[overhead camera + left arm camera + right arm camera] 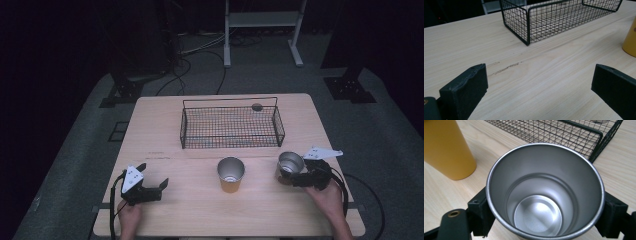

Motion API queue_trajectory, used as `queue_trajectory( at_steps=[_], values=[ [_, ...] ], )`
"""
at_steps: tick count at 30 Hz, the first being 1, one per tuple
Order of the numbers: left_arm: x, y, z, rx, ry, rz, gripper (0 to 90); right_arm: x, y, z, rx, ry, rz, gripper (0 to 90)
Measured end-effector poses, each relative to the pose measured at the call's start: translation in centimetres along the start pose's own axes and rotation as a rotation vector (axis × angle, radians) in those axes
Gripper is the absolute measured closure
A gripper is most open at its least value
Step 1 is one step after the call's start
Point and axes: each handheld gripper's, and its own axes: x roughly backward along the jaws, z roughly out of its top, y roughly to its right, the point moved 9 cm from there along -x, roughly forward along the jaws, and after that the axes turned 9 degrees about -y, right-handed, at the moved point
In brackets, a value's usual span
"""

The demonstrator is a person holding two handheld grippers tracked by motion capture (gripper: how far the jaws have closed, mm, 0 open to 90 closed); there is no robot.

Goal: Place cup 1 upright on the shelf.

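A: From the high view, where do things stand?
B: The right gripper [295, 176] clasps a silver steel cup [290, 164] at the table's right; a yellow cup [231, 174] stands mid-table before the wire basket [230, 123].

A: And the left gripper view?
B: The left gripper [539, 87] hangs with jaws spread wide over bare table [544, 75], holding nothing.

A: The right gripper view?
B: Its jaws press the steel cup's sides. The step seems a pick-up; next probably calls for a level lift toward the basket or yellow cup.
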Motion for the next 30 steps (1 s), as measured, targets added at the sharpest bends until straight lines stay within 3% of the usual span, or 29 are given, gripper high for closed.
queue_trajectory(
  at_steps=[9,18,30],
  values=[
    [0.0,0.0,0.0,0.0,0.001,-0.001,0.0,0.6,-0.9,0.8,0.026,-0.009,0.039,17.6],
    [0.0,0.0,0.0,0.0,0.002,-0.001,0.0,1.2,-1.1,1.4,0.021,-0.011,0.086,17.6],
    [0.0,0.0,0.0,0.001,0.002,-0.001,0.0,2.3,-1.3,3.1,0.05,-0.016,0.102,17.6]
  ],
)
